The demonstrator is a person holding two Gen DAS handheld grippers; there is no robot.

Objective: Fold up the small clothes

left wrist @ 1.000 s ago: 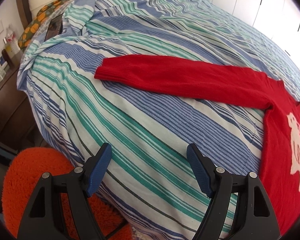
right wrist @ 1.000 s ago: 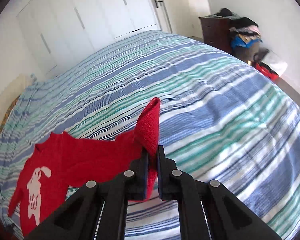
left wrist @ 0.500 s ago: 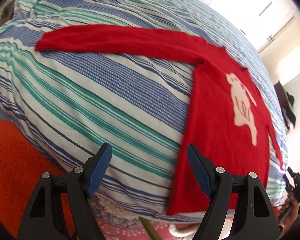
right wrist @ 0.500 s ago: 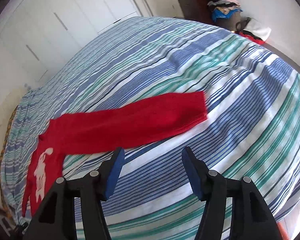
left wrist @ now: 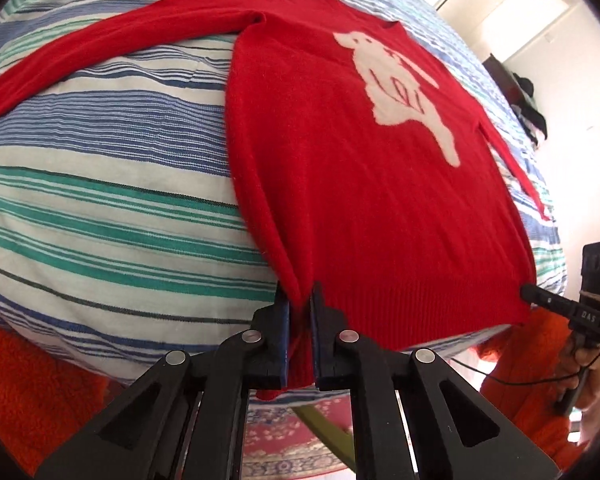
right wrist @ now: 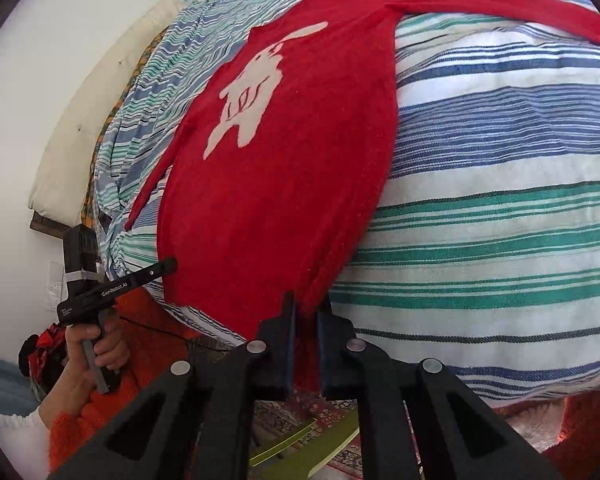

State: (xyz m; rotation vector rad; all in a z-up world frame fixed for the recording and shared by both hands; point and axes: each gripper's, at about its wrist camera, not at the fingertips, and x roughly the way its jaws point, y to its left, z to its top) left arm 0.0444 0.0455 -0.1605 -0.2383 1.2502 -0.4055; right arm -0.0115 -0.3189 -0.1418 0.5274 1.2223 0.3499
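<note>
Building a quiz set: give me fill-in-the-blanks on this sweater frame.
1. The sweater is coloured ___.
2. The animal motif on it is coloured ___.
3. Left gripper and right gripper each pinch the sweater's ___ edge.
4. The sweater lies on a ___ bedcover.

Missing: red; white; bottom; striped

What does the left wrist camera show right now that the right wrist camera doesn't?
Only the left wrist view: the left gripper shut on the sweater's hem corner, and a dark dresser far right.

Only the right wrist view: the right gripper shut on the opposite hem corner, a cream headboard, and the hand holding the other gripper.

Both: the red sweater flat, white animal design up, on the striped bedspread.
</note>
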